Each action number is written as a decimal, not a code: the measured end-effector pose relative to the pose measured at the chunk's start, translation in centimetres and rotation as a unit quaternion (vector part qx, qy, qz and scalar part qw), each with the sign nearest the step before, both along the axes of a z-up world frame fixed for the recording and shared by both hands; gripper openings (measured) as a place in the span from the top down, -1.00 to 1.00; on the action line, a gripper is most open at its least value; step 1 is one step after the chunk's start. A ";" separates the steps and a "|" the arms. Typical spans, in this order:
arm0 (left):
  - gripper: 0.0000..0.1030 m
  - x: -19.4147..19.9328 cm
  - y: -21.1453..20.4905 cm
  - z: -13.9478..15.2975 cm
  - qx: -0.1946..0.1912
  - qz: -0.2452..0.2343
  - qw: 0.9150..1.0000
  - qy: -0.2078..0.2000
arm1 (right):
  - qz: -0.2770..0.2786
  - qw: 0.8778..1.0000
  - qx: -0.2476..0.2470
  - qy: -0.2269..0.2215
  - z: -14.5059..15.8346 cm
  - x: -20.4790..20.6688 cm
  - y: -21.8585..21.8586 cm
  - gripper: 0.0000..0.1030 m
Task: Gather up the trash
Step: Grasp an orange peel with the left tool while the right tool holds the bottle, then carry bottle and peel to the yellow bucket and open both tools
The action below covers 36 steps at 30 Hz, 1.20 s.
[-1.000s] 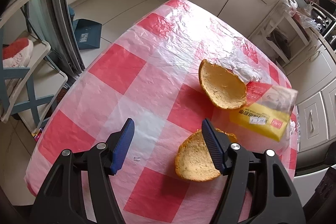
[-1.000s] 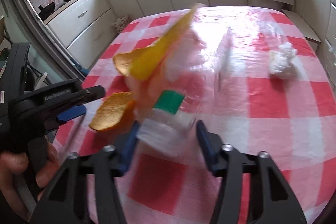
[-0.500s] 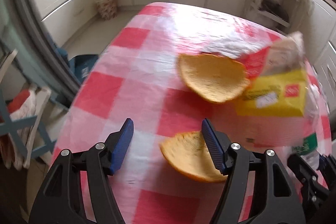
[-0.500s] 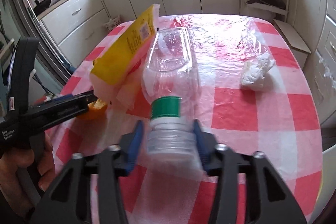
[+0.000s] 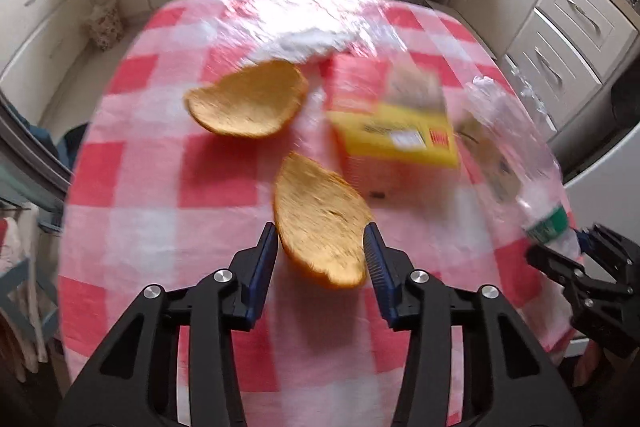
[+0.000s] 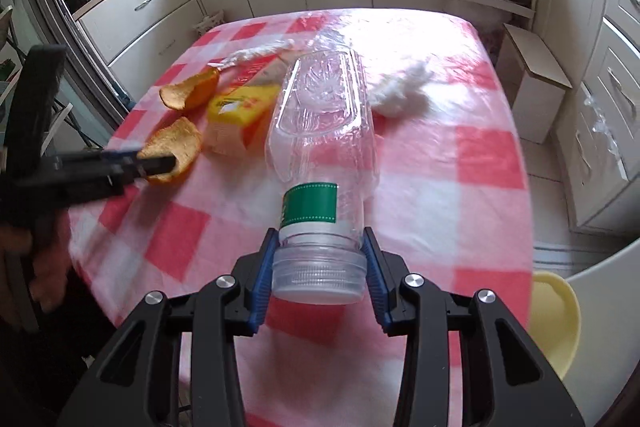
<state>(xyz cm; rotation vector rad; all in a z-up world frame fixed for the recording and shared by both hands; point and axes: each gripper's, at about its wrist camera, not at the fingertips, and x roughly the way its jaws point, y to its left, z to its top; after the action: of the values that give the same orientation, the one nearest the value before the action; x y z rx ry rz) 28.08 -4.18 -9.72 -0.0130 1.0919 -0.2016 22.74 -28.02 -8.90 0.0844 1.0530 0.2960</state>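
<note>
While a second ago the left tool (image 5: 320, 251) stood wide beside the near orange peel (image 5: 322, 223), its jaws are now closing around it above the worktop (image 5: 140, 187); the right tool (image 6: 319, 267) stays clamped on the plastic bottle (image 6: 320, 147), so both pieces seem ready for binning

No text could be read anywhere. The yellow and red cardboard box (image 5: 394, 139) carried dark print and a white sticker, all blurred. The clear plastic bottle (image 6: 324, 131) wore a green label (image 6: 310, 203) with markings too small to read.
</note>
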 end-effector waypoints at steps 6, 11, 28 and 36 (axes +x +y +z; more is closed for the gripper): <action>0.18 0.1 0.6 0.8 0.045 0.010 0.999 -0.024 | -0.012 1.000 0.005 0.007 -0.4 0.1 -0.8 0.12; 0.11 0.6 2.0 0.2 0.045 0.030 0.998 -0.016 | -0.005 1.000 0.001 0.005 -0.7 0.3 -0.1 0.09; 0.85 -0.4 -1.6 -0.2 0.006 -0.016 1.000 -0.009 | 0.025 0.999 -0.037 -0.013 -0.8 -0.5 0.9 0.21; 0.86 -1.9 -4.2 3.5 -0.052 -0.044 0.996 -0.049 | 0.018 0.998 -0.056 -0.035 0.1 -2.2 -0.2 0.21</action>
<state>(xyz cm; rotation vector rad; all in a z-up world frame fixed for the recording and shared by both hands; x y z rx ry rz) 26.18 -8.33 -6.22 -0.0470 0.9833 -0.3354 20.54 -28.24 -8.80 -0.0456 0.9996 0.2700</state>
